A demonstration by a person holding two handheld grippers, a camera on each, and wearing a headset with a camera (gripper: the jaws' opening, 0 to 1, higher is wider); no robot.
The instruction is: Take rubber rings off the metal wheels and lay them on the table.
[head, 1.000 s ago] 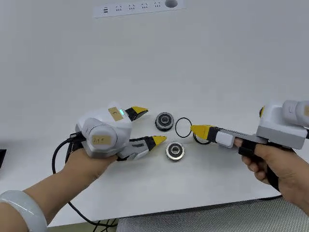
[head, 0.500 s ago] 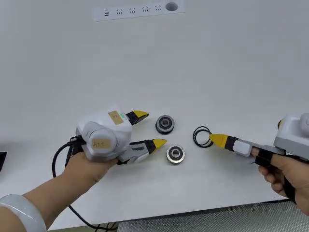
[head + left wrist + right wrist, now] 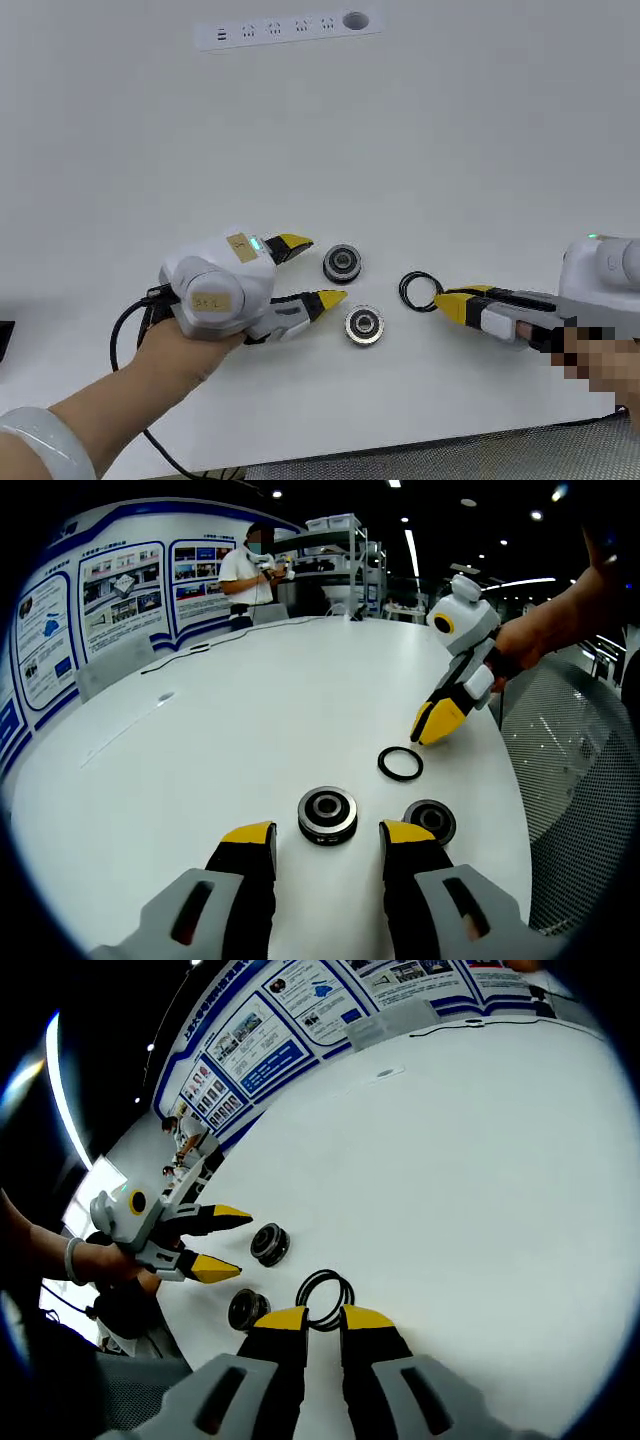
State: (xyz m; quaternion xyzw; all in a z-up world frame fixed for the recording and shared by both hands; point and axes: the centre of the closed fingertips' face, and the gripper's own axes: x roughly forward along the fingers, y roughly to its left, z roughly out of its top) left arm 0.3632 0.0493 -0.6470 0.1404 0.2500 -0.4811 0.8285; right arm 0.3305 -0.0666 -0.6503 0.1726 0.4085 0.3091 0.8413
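Observation:
Two metal wheels lie on the white table: the far wheel has a dark rim, and the near wheel looks more silvery. Two thin black rubber rings lie overlapped on the table to their right. My left gripper is open just left of the wheels and holds nothing. My right gripper sits right of the rings, jaws a little apart, with nothing held.
A white power strip lies at the far side of the table. A black cable trails from the left gripper off the front edge. A person stands far off beyond the table.
The ring that lay beside the far wheel now rests over the second ring further right. My right gripper has drawn back to the right. My left gripper stays put.

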